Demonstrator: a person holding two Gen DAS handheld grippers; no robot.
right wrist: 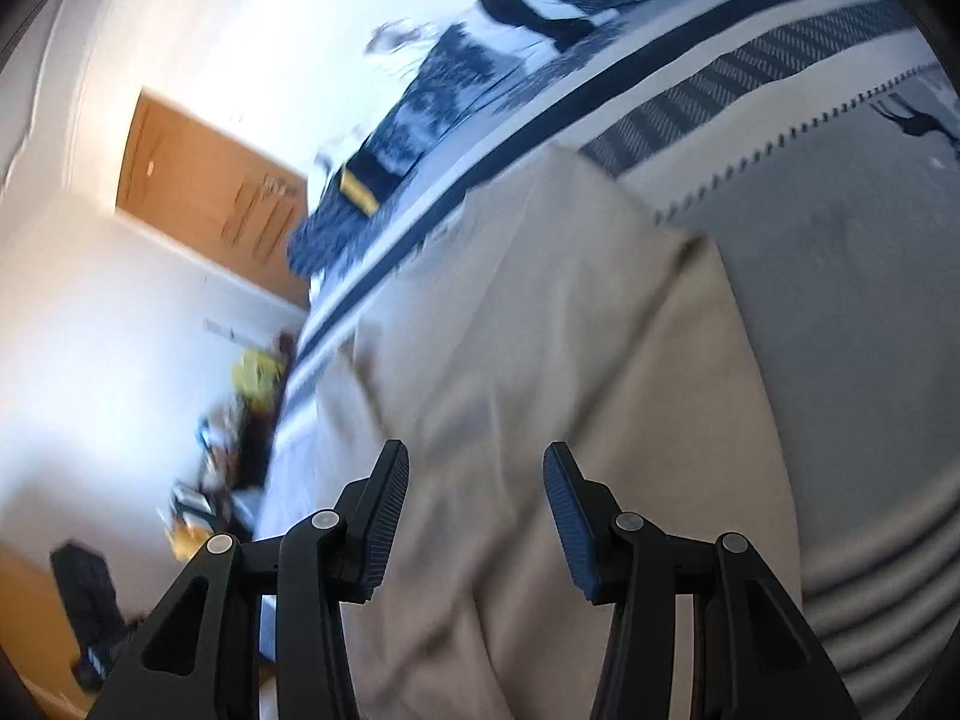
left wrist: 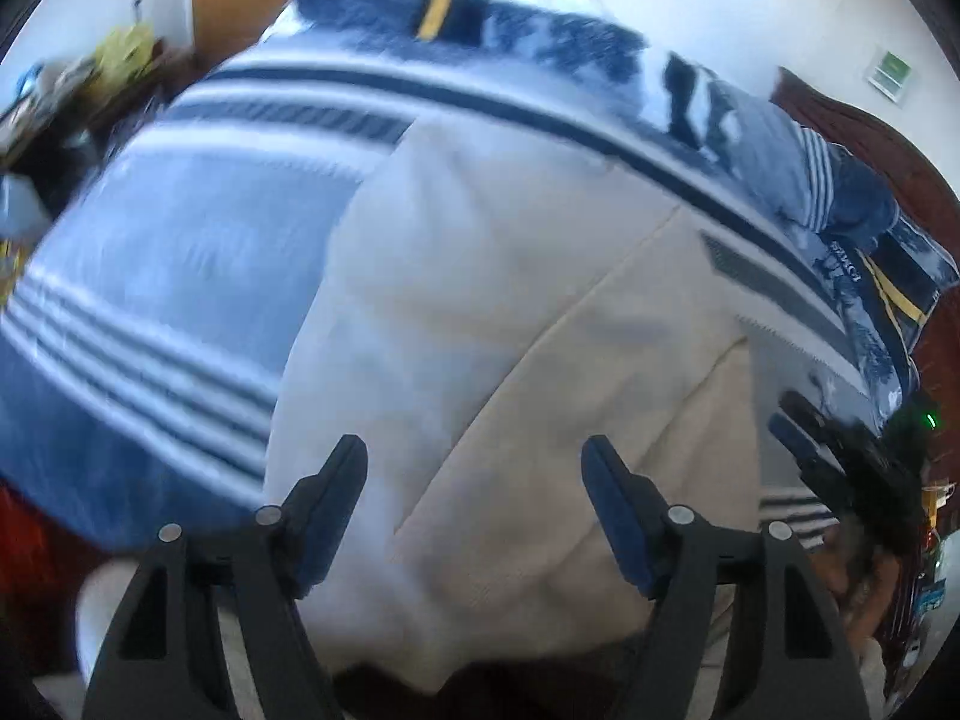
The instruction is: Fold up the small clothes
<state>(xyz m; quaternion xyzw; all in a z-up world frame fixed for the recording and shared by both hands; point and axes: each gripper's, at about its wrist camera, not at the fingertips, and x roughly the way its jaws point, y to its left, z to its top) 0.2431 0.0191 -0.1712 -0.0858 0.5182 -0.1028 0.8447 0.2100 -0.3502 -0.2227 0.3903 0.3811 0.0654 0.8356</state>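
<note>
The left gripper (left wrist: pixel 474 468) has its fingers (left wrist: pixel 333 492) spread wide, and they hold nothing. The beige cloth (left wrist: pixel 510 312) shows right between them and runs on toward 12 o'clock, so it lies just ahead and under the tips. I cannot tell if the tips touch it. A long seam or fold goes from near 6 o'clock up toward 2 o'clock, so the cloth's long way looks tilted to the right. The right gripper (right wrist: pixel 477 474) also has its fingers (right wrist: pixel 567 501) spread, a bit less wide, and empty. In its view the cloth (right wrist: pixel 540 360) fills the gap between the tips and stretches up toward 12 and 1 o'clock, with one corner far out near 1 o'clock. Both hands look about as near to the cloth, and the right gripper (left wrist: pixel 840 456) shows in the left view at about 3 o'clock, by the cloth's edge. The cloth lies on a bed, on a striped blue and white blanket (left wrist: pixel 180 228). Both pictures are blurry. I think the next move is to pinch an edge and fold it over.
</note>
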